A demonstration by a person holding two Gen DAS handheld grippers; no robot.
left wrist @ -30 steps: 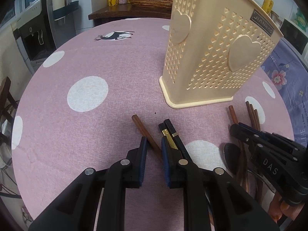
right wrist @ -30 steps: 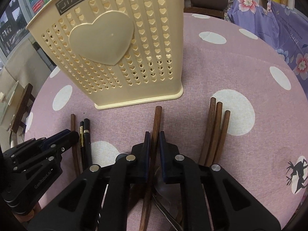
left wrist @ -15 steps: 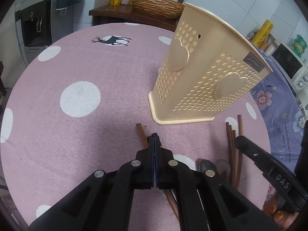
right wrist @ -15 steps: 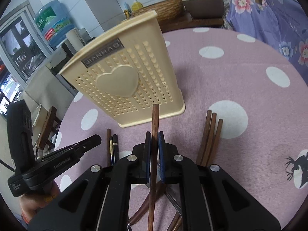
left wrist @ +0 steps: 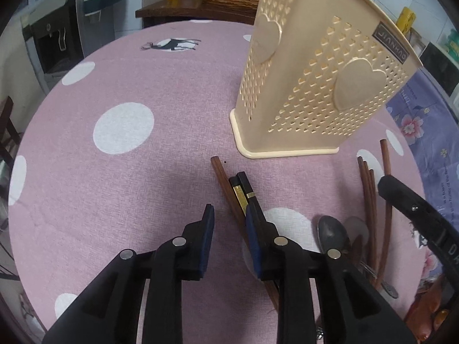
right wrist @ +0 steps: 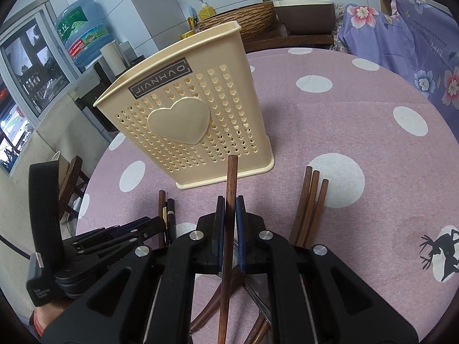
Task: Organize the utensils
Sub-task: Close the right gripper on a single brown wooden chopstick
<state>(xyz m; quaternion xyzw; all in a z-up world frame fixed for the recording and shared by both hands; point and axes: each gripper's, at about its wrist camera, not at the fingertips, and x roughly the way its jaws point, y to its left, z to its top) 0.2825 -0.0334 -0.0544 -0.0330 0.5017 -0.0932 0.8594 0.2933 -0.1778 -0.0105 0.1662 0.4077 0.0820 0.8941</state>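
Note:
A cream perforated utensil holder (left wrist: 315, 86) (right wrist: 186, 120) stands upright on the pink dotted table. My left gripper (left wrist: 229, 210) hovers low in front of it, its jaws opening. A brown chopstick (left wrist: 222, 177) lies on the cloth under the gap, close to the right finger, and the pads do not press on it. Two black chopsticks with gold bands (left wrist: 242, 189) lie beside it. My right gripper (right wrist: 229, 200) is shut on another brown chopstick (right wrist: 231, 177), held above the table and pointing at the holder. Three more brown chopsticks (right wrist: 309, 206) lie to its right.
A metal spoon (left wrist: 332, 235) lies between the two grippers among other utensils. A wicker basket (right wrist: 238, 20) sits on a wooden side table behind. A water dispenser (left wrist: 54, 37) stands at the far left, with purple floral cloth (right wrist: 416, 46) at the right.
My left gripper closed completely, then opened again over the brown chopstick. My right gripper rose, lifting its brown chopstick off the table.

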